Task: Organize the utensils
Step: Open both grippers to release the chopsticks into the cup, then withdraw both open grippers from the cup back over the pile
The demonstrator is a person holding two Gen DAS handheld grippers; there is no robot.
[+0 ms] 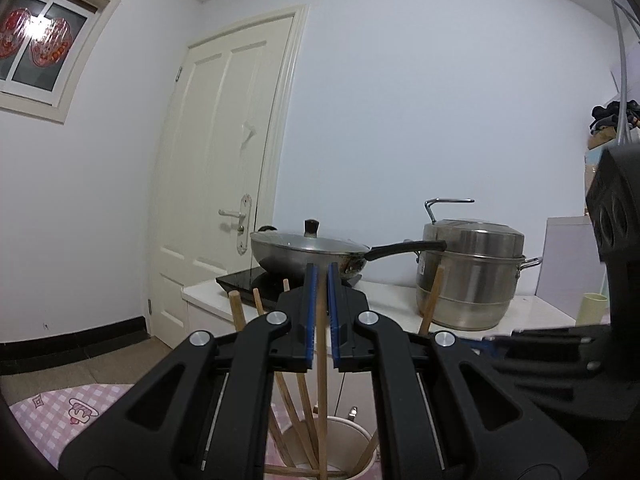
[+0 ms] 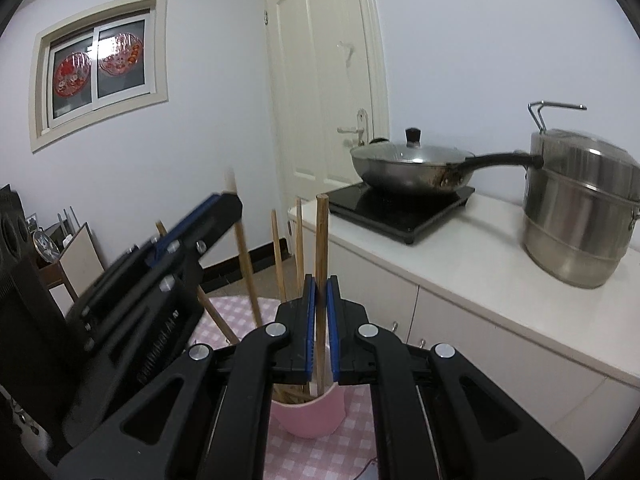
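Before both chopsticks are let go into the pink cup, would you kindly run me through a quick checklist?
1. Left hand-held gripper shut on a chopstick: ok.
2. Right hand-held gripper shut on its chopstick: ok.
3. Right chopstick's lower end inside the pink cup: ok.
4. Left chopstick's tip inside the cup: ok.
5. Cup upright on the checked tablecloth: ok.
6. Tips resting on the cup's bottom: cannot tell.

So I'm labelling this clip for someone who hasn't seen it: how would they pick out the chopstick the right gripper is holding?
Start at the white counter with the wok, then drop to the pink cup on the checked cloth before it. Several wooden chopsticks stand in it; the held chopstick is the upright one, clamped between the blue pads of the right gripper, while its neighbours lean left.
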